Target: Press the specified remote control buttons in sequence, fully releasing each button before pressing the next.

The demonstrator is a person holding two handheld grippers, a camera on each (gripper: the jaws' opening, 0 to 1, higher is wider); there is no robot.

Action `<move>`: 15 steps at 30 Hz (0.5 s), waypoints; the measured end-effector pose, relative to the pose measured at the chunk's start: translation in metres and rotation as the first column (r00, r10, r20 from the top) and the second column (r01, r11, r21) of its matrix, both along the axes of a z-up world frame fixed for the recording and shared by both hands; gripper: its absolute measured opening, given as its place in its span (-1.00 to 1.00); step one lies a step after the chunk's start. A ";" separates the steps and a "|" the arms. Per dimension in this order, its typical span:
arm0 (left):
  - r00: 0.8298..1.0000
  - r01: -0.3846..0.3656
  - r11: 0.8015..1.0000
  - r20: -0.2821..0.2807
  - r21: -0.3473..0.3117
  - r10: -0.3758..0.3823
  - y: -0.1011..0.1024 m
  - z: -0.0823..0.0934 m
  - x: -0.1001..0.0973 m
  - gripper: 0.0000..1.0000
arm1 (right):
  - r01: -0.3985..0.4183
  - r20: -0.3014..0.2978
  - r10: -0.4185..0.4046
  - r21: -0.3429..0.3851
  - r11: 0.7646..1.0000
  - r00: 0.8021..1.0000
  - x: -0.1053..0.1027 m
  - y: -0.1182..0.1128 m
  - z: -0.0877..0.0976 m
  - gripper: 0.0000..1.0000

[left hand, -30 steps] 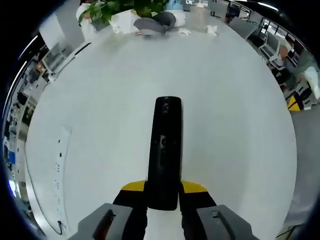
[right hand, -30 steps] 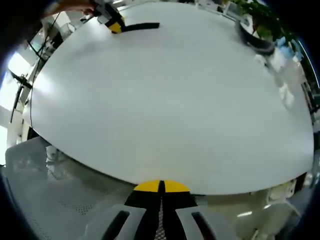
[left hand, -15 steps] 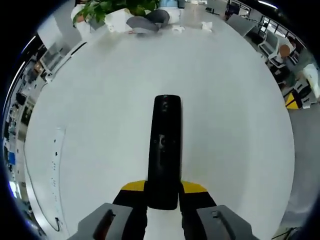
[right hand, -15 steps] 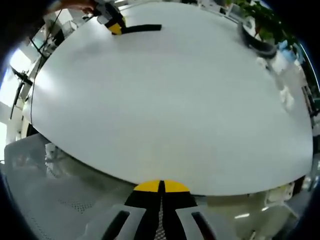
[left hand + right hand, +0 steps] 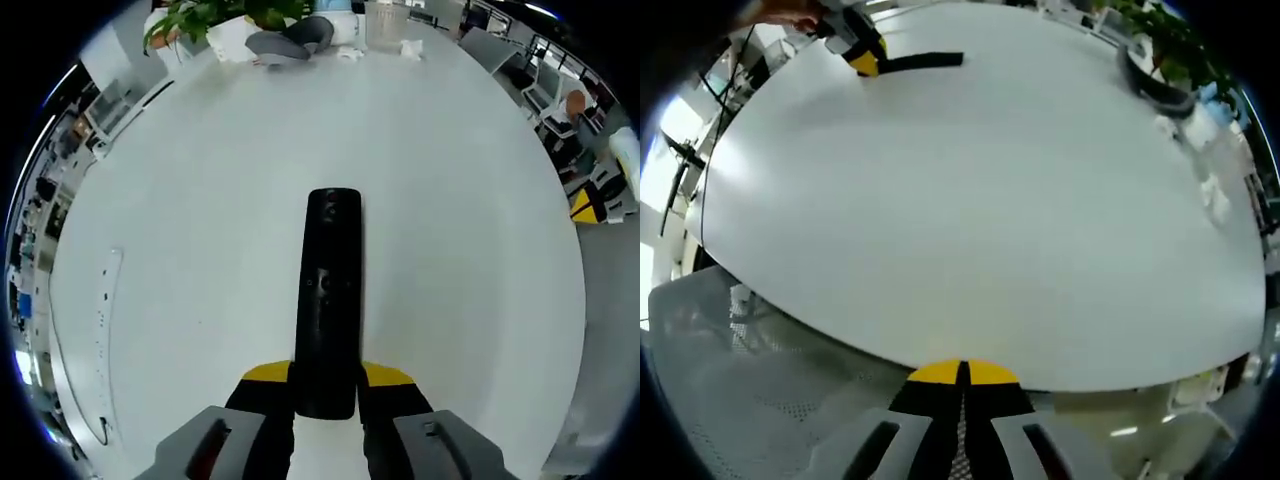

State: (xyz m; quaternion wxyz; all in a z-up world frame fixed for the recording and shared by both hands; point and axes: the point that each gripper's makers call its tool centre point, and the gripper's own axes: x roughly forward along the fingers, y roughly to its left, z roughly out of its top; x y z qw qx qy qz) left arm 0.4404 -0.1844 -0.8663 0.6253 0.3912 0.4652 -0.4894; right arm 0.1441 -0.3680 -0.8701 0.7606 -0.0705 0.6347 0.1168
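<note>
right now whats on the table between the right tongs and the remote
Nothing: in the right gripper view only bare white table stretches from the shut right tongs to the black remote, held in the left tongs.

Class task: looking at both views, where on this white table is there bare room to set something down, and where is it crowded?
Bare: the broad table between the right tool and the remote control in the left tool. Crowded: the far edge, with plant, dark item and crumpled white bits.
</note>
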 end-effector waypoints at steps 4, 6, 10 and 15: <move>1.000 -0.004 1.000 -0.003 0.015 0.004 -0.001 0.000 -0.007 -0.53 | -0.007 0.001 0.007 -0.003 1.000 1.000 0.000 0.000 0.000 -1.00; 1.000 -0.017 0.999 -0.002 0.030 0.017 -0.002 0.000 -0.012 -0.53 | -0.008 0.000 0.008 -0.003 1.000 1.000 0.000 0.000 0.000 -1.00; 1.000 -0.023 0.999 -0.005 0.044 0.024 -0.003 0.000 -0.024 -0.53 | -0.011 0.000 0.011 -0.005 1.000 1.000 0.000 0.000 0.000 -1.00; 1.000 -0.026 0.999 -0.009 0.040 0.027 -0.004 0.001 -0.039 -0.53 | -0.020 0.001 0.020 -0.008 1.000 1.000 0.000 0.000 0.001 -1.00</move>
